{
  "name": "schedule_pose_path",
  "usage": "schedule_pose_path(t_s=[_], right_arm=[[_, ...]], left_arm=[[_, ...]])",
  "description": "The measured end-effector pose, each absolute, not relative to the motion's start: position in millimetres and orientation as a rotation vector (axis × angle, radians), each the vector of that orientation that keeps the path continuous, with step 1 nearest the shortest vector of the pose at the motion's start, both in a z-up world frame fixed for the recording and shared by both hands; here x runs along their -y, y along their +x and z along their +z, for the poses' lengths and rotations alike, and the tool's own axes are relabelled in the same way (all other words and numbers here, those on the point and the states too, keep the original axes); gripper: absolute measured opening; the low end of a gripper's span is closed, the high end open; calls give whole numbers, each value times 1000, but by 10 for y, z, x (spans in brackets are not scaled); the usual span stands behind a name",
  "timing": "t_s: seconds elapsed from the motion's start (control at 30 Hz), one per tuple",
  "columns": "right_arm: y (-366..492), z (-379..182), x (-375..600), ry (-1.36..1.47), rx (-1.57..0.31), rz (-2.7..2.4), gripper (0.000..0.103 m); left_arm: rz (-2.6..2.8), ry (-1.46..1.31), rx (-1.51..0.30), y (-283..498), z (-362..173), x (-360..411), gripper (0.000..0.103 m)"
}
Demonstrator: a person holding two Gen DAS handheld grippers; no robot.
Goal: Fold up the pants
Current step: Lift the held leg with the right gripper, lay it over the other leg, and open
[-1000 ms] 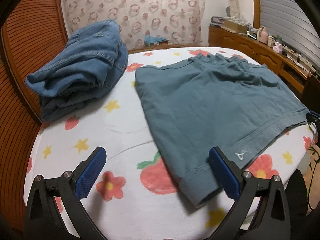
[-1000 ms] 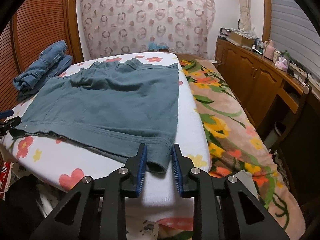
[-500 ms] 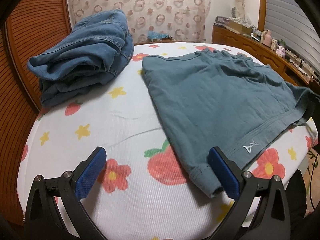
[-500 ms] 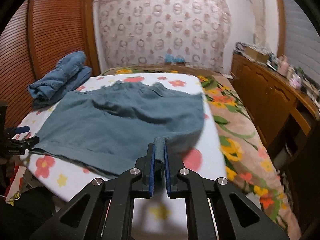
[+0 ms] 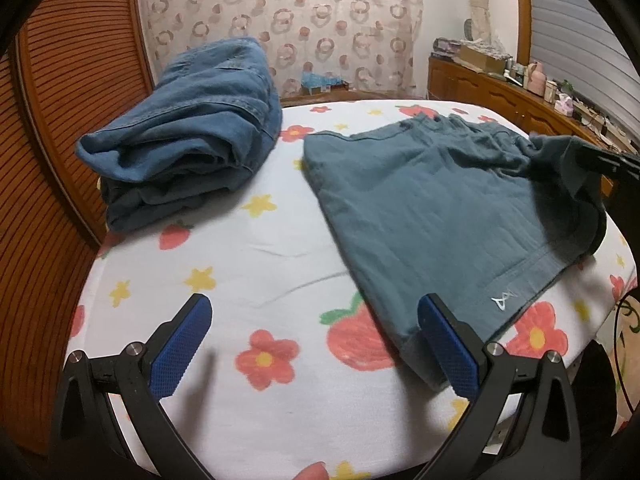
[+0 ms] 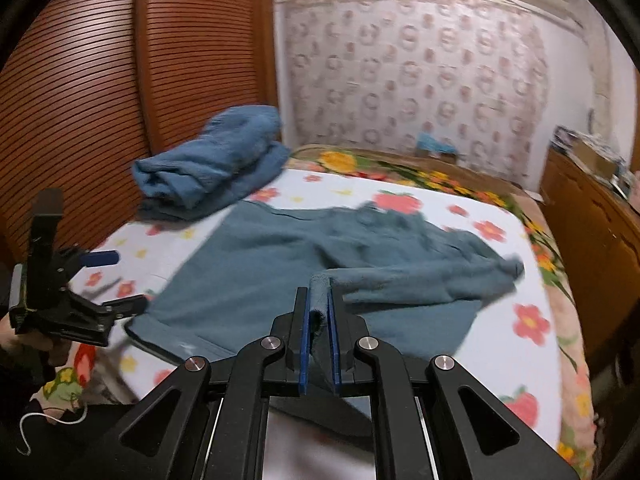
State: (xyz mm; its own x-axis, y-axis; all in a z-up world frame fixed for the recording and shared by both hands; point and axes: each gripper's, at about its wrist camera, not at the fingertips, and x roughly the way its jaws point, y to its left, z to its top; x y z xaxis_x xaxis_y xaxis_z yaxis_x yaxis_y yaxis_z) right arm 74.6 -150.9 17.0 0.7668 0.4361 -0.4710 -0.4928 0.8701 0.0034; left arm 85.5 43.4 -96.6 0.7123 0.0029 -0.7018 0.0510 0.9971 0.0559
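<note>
Teal shorts [image 5: 440,216] lie spread flat on the flower-print bed sheet [image 5: 260,248], beside folded jeans [image 5: 188,132], presumably laid out so one side can be carried over the other. Right gripper [image 6: 319,312] is clamped tight on the shorts' hem corner, lifting it off the sheet. Left gripper [image 5: 316,344] stands wide open and empty, one pad touching the near hem.

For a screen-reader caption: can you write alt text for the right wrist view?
The right gripper has its jaws shut on a lifted corner of teal shorts spread on a flower-print bed. Folded jeans lie beyond; the left gripper hangs open at the shorts' left corner.
</note>
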Motion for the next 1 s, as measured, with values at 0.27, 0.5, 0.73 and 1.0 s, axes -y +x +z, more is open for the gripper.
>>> schedule_pose_path(t_s=[0.27, 0.5, 0.73, 1.0], right_arm=[[826, 95, 1626, -122, -523, 600, 8], [879, 74, 2014, -74, -585, 612, 12], [695, 149, 2387, -78, -550, 552, 23], [487, 125, 2644, -66, -528, 514, 29]], left_arm=[[-38, 26, -780, 848, -904, -567, 103], [-89, 27, -759, 892, -825, -450, 103], [-165, 50, -743, 1006, -742, -169, 103], [-223, 74, -744, 1134, -686, 107, 103]])
